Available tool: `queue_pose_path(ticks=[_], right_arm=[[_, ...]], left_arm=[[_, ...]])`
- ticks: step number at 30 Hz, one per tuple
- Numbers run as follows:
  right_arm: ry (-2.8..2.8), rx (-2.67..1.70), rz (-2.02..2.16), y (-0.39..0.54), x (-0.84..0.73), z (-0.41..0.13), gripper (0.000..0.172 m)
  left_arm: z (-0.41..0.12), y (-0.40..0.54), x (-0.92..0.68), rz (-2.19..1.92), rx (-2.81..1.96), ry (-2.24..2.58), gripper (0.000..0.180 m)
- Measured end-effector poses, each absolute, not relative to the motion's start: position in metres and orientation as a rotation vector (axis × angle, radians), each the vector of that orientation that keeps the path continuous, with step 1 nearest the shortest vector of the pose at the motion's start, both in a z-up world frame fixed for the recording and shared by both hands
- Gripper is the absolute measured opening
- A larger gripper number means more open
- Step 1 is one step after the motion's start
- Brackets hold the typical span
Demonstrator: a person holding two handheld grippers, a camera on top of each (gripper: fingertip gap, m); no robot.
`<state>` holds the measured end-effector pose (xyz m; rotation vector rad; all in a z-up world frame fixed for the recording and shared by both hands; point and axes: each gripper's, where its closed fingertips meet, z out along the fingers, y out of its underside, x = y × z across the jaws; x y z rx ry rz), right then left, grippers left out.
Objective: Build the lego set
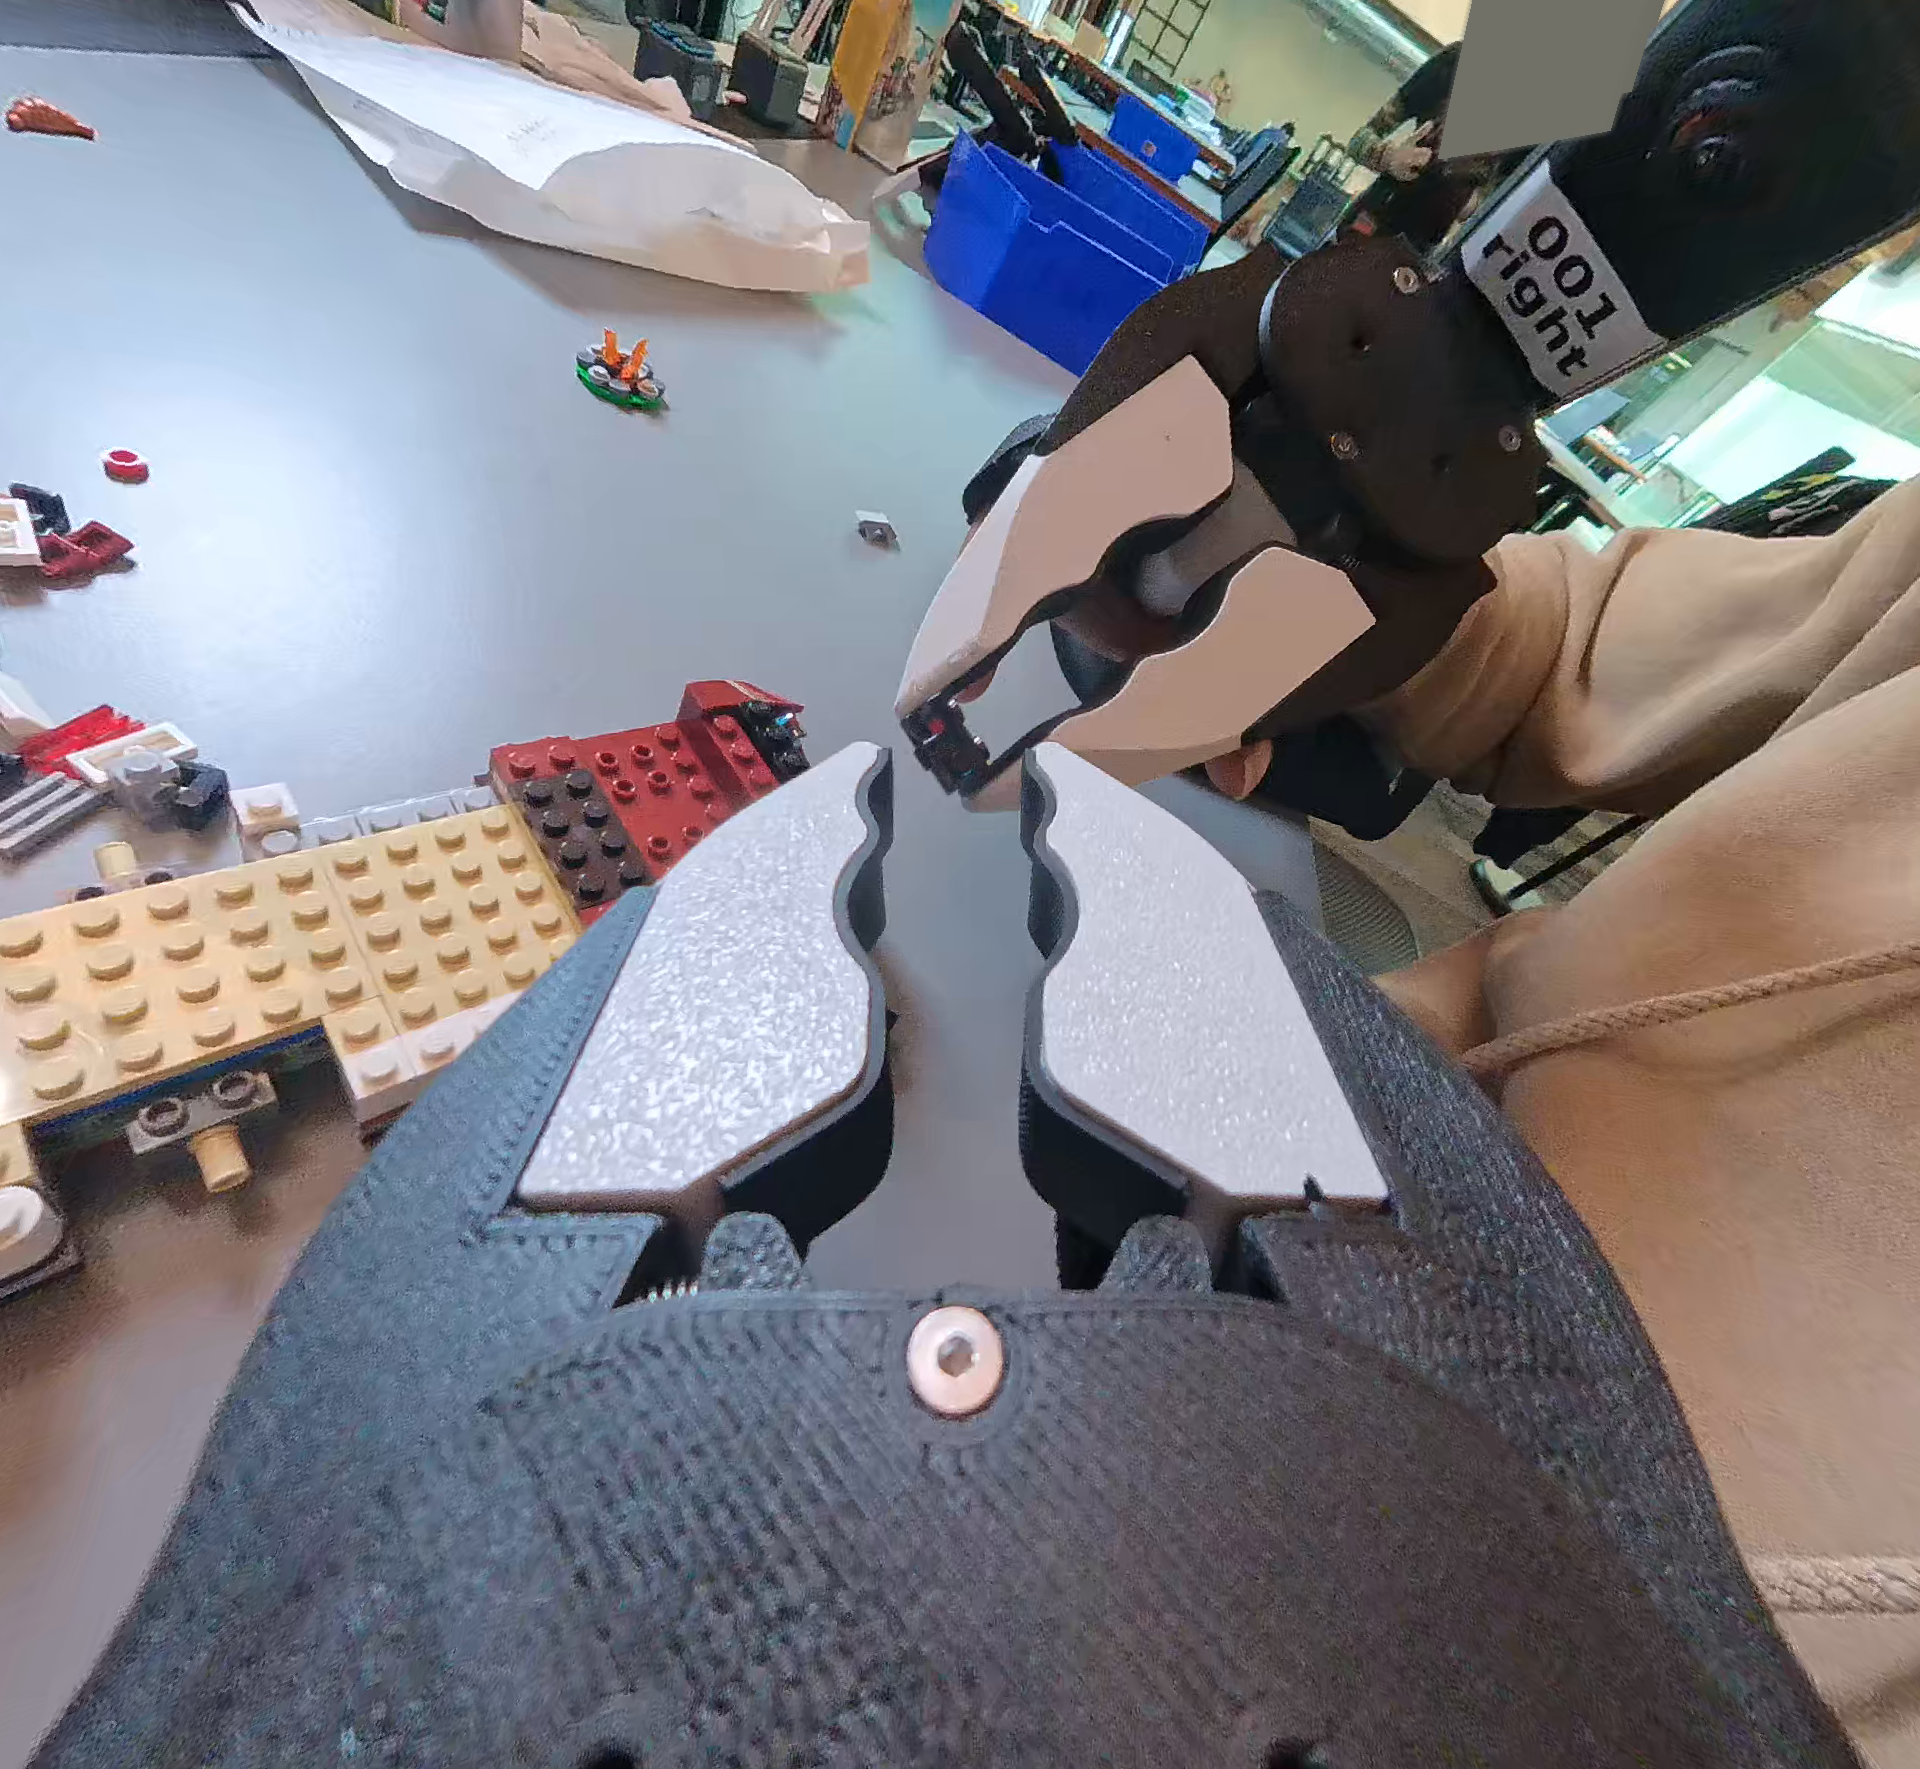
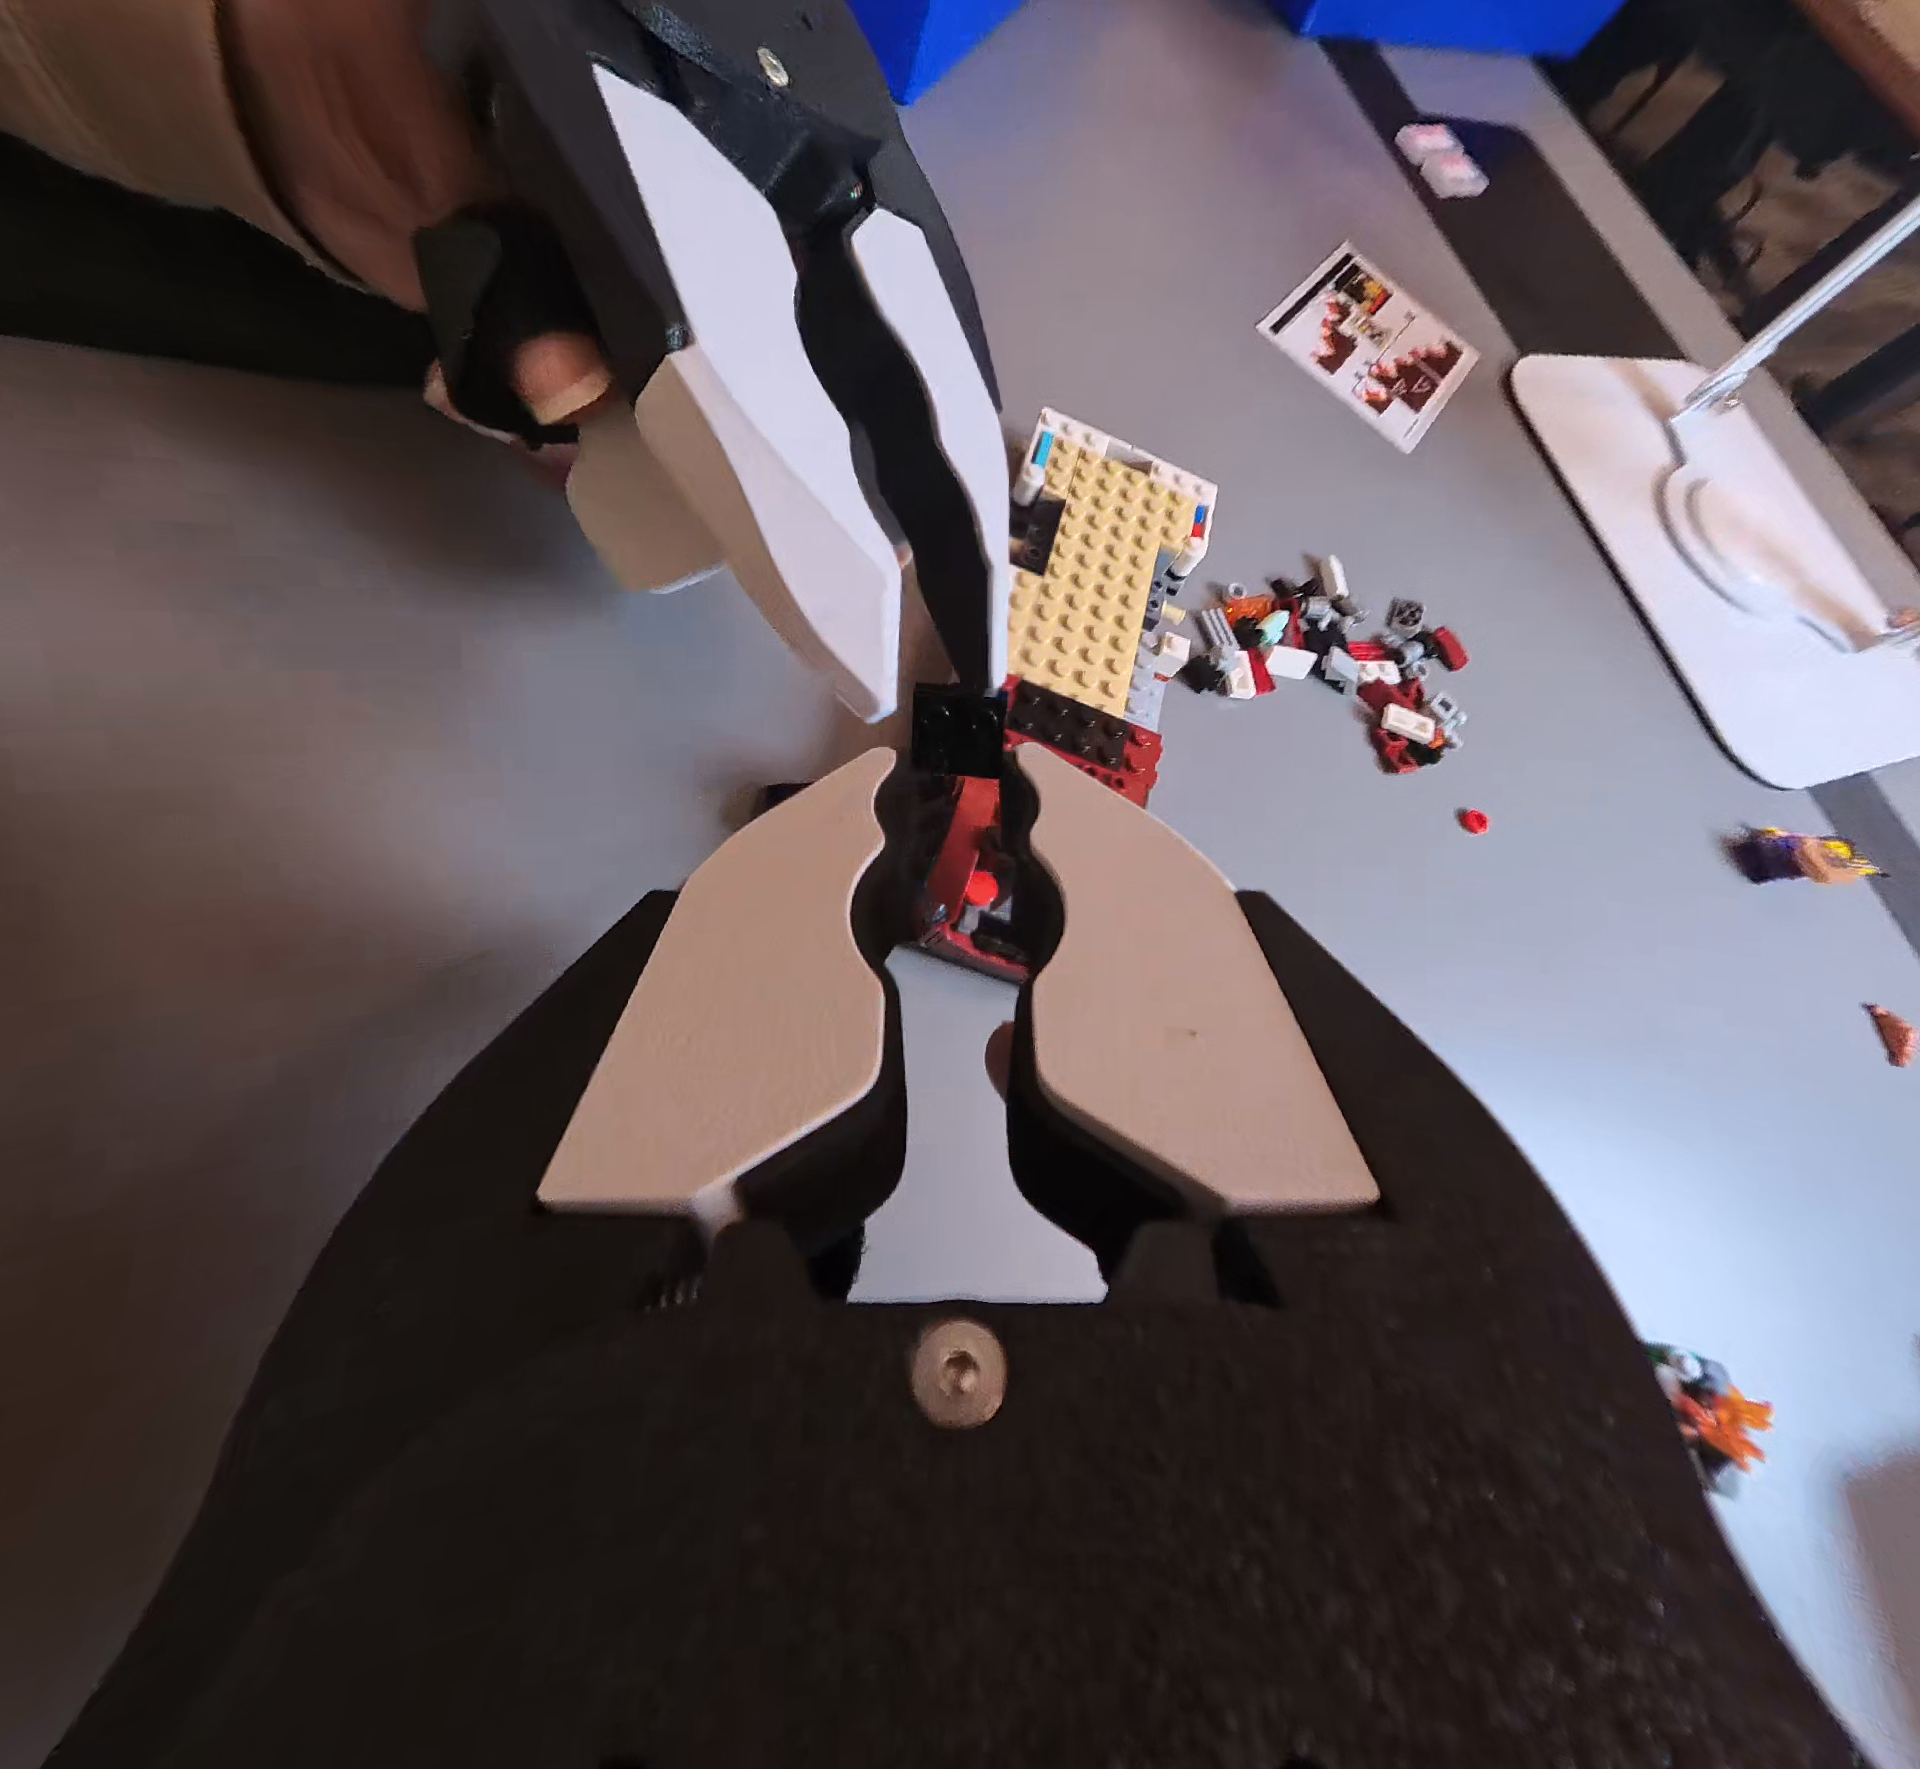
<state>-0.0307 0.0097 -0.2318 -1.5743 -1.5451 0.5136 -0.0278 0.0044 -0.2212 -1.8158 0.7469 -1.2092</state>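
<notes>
Bright daylight, soft shadows, fisheye-bent edges (backgrounds and corners blurred).

Handheld gripper pair, worn clothing

Black textured printed bodies, pale wavy-edged fingers [image 1: 748,971], silver hex screw [image 1: 955,1359], white label band [image 1: 1548,296]; beige hooded sweatshirt [image 1: 1714,1148] with drawcord.

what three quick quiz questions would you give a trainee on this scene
1. True or false: the left gripper holds a brick.
2. What colour is the small piece pinched at the tips of the right gripper? A black, B yellow, C white.
3. Fill in: the big studded plate lying on the table by the left gripper is mostly ___ in colour.

Key: 1 false, its fingers stand apart with nothing between them; 2 A; 3 tan.
</notes>
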Motion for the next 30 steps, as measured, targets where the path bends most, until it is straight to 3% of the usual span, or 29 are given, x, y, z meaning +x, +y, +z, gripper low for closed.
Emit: queue_pose_path(ticks=[8,17,30], right_arm=[[-1.562,-1.555,0.499,0.007,-0.033,-0.233,0.016],[-1.454,-1.343,0.565,-0.002,-0.036,-0.206,0.017],[-1.427,-1.381,0.611,-0.001,-0.035,-0.209,0.017]], left_arm=[[-0.224,0.003,-0.027,-1.333,-1.864,0.662,0.014],[-0.2,-0.005,-0.027,-1.881,-1.763,0.393,0.013],[-0.204,-0.003,-0.026,-1.874,-1.775,0.38,0.013]])
